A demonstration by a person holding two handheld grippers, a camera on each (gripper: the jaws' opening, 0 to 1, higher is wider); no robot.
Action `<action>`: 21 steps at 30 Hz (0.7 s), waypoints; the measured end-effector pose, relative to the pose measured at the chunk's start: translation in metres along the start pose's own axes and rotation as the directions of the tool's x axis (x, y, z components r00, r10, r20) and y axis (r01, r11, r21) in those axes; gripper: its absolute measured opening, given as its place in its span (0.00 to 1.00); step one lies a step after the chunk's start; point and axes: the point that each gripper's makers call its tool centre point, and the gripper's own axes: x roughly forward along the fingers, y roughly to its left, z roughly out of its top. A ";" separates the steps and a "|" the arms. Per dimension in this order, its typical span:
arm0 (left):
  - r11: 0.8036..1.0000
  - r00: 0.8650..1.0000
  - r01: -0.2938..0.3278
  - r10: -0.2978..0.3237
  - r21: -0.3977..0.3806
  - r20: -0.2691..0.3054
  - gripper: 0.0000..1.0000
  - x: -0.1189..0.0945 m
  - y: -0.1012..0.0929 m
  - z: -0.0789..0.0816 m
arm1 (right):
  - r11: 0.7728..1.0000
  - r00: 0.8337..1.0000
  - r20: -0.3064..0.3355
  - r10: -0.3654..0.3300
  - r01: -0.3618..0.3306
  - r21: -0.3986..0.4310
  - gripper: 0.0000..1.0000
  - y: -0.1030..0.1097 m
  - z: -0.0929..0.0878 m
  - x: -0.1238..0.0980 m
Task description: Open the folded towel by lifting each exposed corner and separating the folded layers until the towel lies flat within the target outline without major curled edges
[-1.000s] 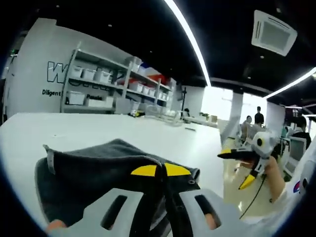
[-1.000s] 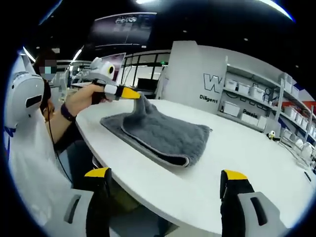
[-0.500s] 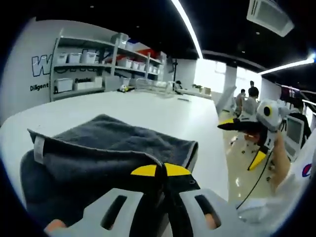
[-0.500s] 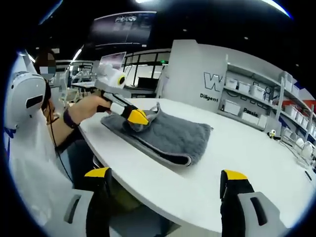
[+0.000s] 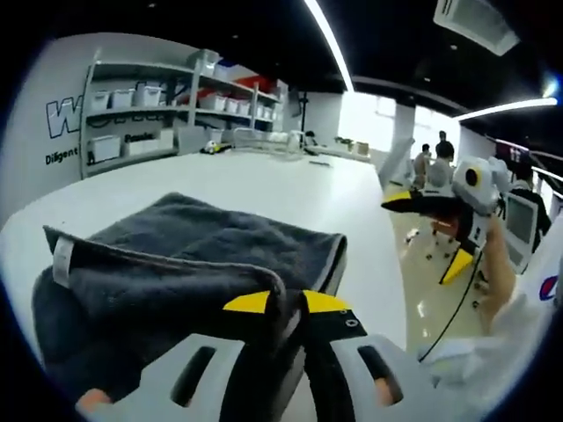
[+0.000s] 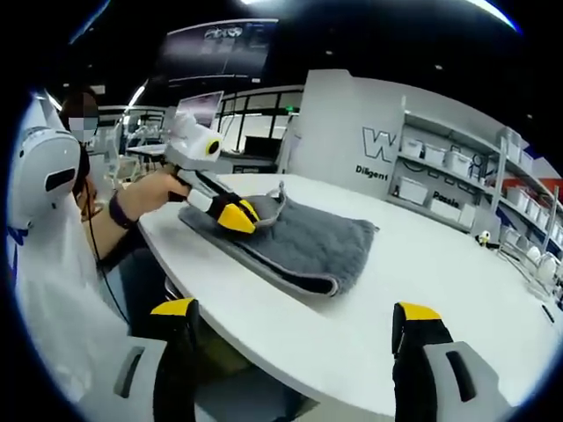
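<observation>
A lab or open-plan workspace is showing here. A long white table is curving through the room, and beyond its far edge a white wall bearing large printed lettering is standing. Beside that wall, metal shelves are holding rows of white storage bins. Long strip lights are running across a dark ceiling above the table, with a ceiling air unit nearby. Past the table's end, people are working at monitors.
</observation>
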 end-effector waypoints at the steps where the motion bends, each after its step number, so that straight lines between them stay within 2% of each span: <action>1: 1.000 1.000 0.002 -0.002 0.004 -0.005 0.16 -0.003 -0.001 0.000 | 1.000 1.000 0.001 0.001 -0.001 0.000 0.92 0.000 0.000 0.001; 3: 1.000 1.000 0.002 -0.002 0.012 -0.005 0.18 -0.009 -0.003 0.000 | 1.000 1.000 0.002 0.004 -0.004 -0.002 0.92 0.000 0.002 0.002; 9: 1.000 0.998 -0.017 0.016 0.012 0.063 0.25 -0.048 0.002 0.011 | 1.000 1.000 0.007 0.012 -0.012 -0.009 0.92 0.002 0.006 0.004; 16: 0.998 0.992 -0.055 0.058 -0.022 0.116 0.42 -0.094 0.015 0.015 | 1.000 1.000 -0.010 0.014 -0.014 -0.013 0.92 0.001 0.009 0.009; 18: 0.996 0.989 -0.081 0.083 -0.023 0.126 0.46 -0.105 0.019 0.016 | 1.000 1.000 -0.019 0.016 -0.016 -0.012 0.92 0.003 0.012 0.013; 21: 0.983 0.976 -0.186 0.185 -0.002 0.116 0.59 -0.131 0.034 0.015 | 1.000 0.999 -0.029 0.029 -0.029 0.002 0.92 0.006 0.017 0.017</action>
